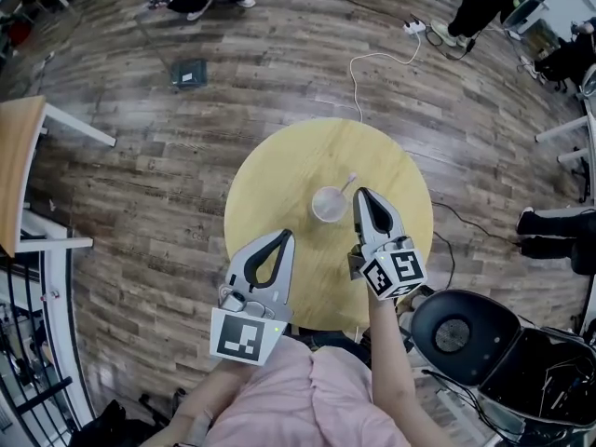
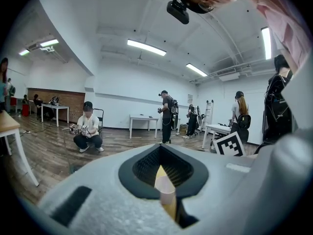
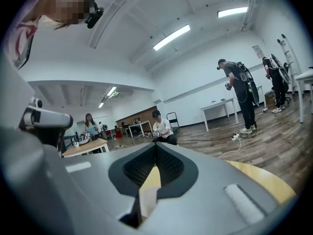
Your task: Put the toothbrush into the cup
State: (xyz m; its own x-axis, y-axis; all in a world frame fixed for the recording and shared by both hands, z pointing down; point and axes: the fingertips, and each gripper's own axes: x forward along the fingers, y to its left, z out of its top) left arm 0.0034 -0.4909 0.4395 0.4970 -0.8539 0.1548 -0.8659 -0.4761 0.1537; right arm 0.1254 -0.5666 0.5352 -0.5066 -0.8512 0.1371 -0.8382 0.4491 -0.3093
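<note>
Pink top [image 1: 298, 403] fills the bottom centre of the head view. A pink sleeve [image 2: 286, 28] shows at the upper right of the left gripper view, and a black head camera [image 2: 178, 11] at top centre. Lower left of the head view: left gripper [image 1: 282, 238], pale grey shell, two curved jaws lined with black ribbed pads, tips touching, teardrop gap behind. At its rear, left cube [image 1: 245, 335], white with black square markers. Centre right: right gripper [image 1: 359, 196], same grey build and black lining, tips touching, with right cube [image 1: 395, 274] at the rear.

Table [image 1: 279, 177] matt pale wood; cup [image 1: 328, 204] translucent plastic; floor [image 1: 140, 156] dark wood planks.
</note>
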